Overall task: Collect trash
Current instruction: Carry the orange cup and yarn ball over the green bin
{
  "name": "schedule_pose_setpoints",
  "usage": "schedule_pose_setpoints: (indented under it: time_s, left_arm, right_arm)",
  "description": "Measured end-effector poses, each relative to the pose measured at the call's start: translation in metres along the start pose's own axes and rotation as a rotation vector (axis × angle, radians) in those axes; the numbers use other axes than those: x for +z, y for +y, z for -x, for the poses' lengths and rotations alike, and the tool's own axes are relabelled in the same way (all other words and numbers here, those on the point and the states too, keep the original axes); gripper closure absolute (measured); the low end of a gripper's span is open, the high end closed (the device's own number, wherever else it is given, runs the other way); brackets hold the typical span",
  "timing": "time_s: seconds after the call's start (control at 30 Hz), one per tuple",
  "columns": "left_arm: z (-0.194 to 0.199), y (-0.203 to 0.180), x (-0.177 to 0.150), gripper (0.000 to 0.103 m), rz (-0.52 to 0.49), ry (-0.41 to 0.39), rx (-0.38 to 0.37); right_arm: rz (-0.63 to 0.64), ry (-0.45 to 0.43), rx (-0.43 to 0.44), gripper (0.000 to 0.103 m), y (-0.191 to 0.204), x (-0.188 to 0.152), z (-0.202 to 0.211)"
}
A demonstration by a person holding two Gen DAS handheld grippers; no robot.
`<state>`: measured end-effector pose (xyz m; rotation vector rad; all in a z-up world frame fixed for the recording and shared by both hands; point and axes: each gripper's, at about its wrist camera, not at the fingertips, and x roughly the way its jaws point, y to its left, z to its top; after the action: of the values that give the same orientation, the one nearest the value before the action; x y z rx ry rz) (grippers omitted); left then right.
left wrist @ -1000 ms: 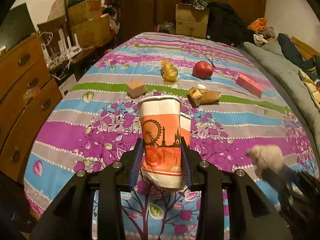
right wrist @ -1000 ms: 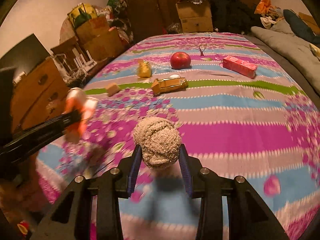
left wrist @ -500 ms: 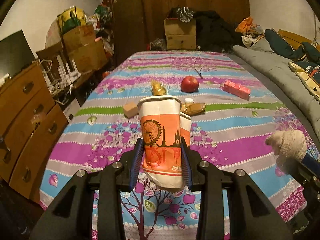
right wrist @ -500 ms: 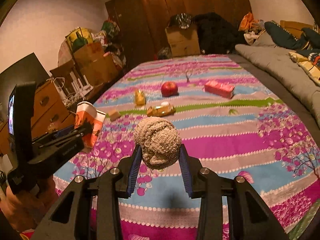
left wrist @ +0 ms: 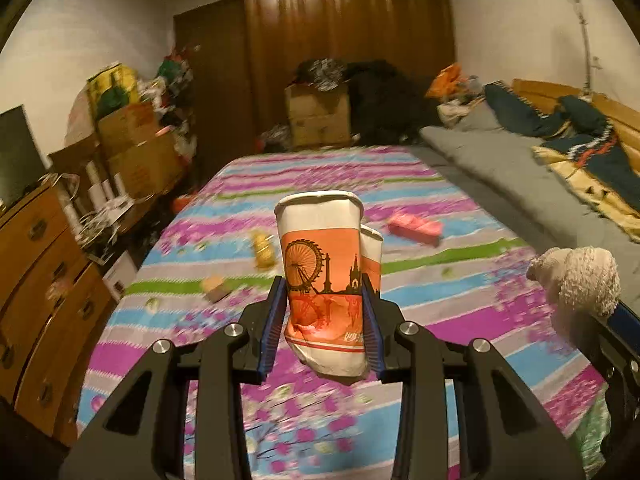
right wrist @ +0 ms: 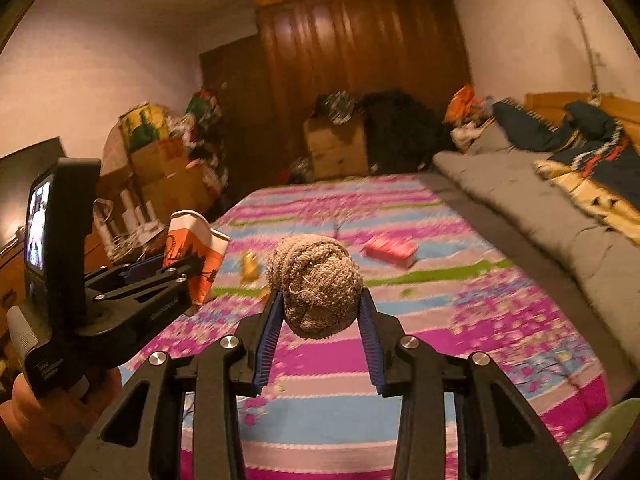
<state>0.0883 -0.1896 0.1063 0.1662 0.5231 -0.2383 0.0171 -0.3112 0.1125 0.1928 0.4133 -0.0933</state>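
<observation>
Orange paper cups (left wrist: 324, 280) sit pinched in the left tool (left wrist: 323, 320), woolly ball (right wrist: 314, 286) squeezed in the right tool (right wrist: 318, 320), both carried clear of the bed (left wrist: 460, 320); pink box (left wrist: 416, 228) waits at 1 o'clock.

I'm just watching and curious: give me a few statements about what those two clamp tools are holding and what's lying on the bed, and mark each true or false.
1. The left gripper holds a crushed paper cup. True.
2. The right gripper is empty. False: it grips a beige knitted ball.
3. A pink box lies on the bedspread. True.
4. The paper cup is plain blue. False: it is white and orange with a Ferris wheel print.
5. The cup rests on the bed. False: it is held above it.
</observation>
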Motion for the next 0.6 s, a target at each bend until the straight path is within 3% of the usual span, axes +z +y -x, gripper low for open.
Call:
schedule_pose_setpoints:
  time_s: [0.3, 0.6]
  left_arm:
    - [0.028, -0.111, 0.017, 0.069, -0.122, -0.072, -0.205]
    - [0.062, -0.228, 0.004, 0.068, -0.286, -0.081, -0.420]
  right_arm:
    - [-0.095, -0.119, -0.235, 0.064, -0.088, 0.015, 0.097]
    - [-0.264, -0.139, -0.535, 0.063, -0.198, -0.014, 0.196]
